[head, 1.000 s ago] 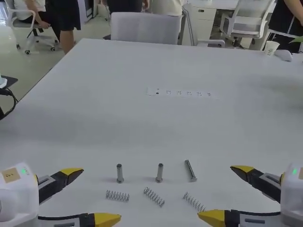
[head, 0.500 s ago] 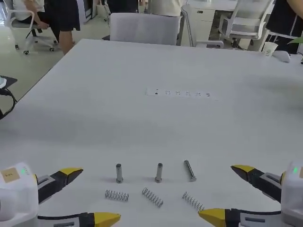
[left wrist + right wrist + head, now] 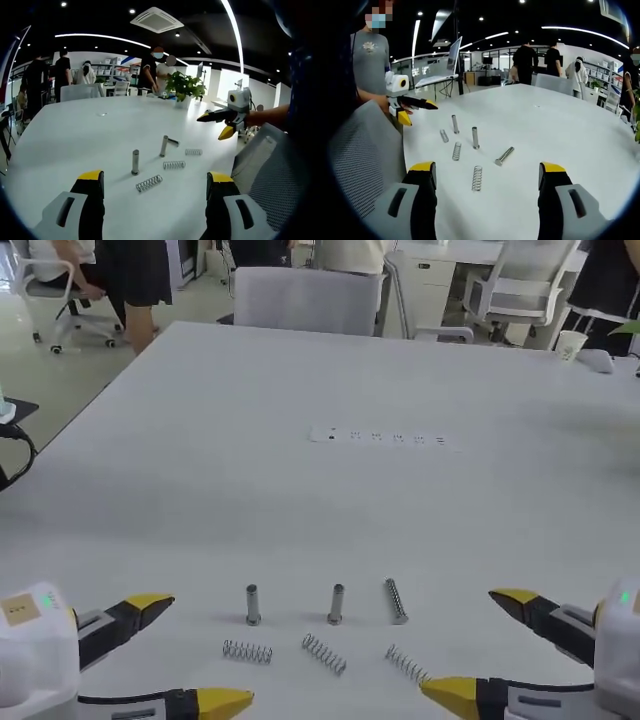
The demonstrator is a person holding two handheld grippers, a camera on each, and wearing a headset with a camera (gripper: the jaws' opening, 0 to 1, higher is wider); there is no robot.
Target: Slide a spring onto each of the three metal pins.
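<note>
The left gripper (image 3: 188,652) and right gripper (image 3: 475,645) hover with jaws spread wide and empty at the table's (image 3: 300,490) near edge, flanking the parts: two upright pins (image 3: 252,605), a third pin (image 3: 395,600) lying flat, three springs (image 3: 324,654) just before them.

Open-plan office: swivel chairs (image 3: 505,285), white desks (image 3: 440,265), ceiling lights (image 3: 570,29).

Left tool (image 3: 200,651) jaws spread wide; right tool (image 3: 465,644) likewise.
</note>
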